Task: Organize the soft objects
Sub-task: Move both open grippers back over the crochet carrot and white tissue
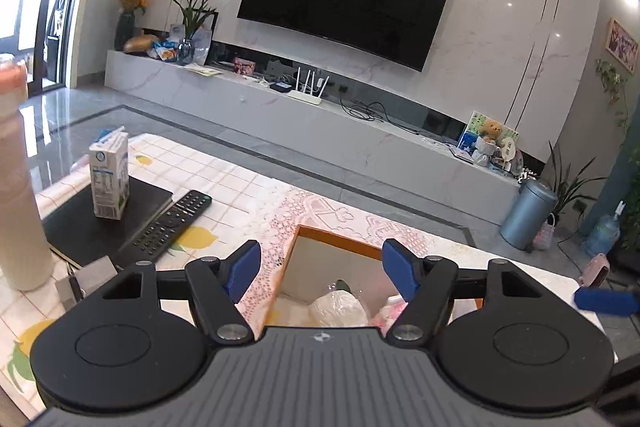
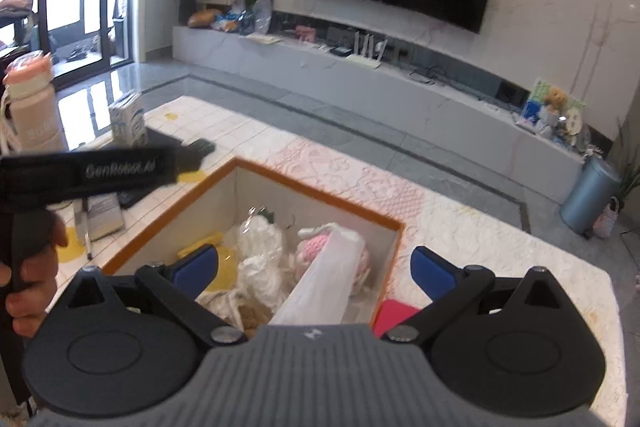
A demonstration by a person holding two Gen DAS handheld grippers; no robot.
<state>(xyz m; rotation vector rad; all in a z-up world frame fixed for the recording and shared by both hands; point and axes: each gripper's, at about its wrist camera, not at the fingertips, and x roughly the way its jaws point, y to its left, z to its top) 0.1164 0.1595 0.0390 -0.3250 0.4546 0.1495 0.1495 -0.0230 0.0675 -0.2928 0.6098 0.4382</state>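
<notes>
An open box with an orange rim stands on the lace-covered table. My left gripper hangs above its near left side, open, with nothing between the blue pads. Below it lie a white plastic-wrapped bundle and something pink. In the right wrist view the box holds a pink knitted toy, a white bag, a crinkled white bundle and a yellow cloth. My right gripper is wide open above them, holding nothing. A hand grips the left tool.
Left of the box lie a remote and a black notebook with a milk carton on it. A tall pale bottle stands at the far left. A flat red item lies by the box's right side.
</notes>
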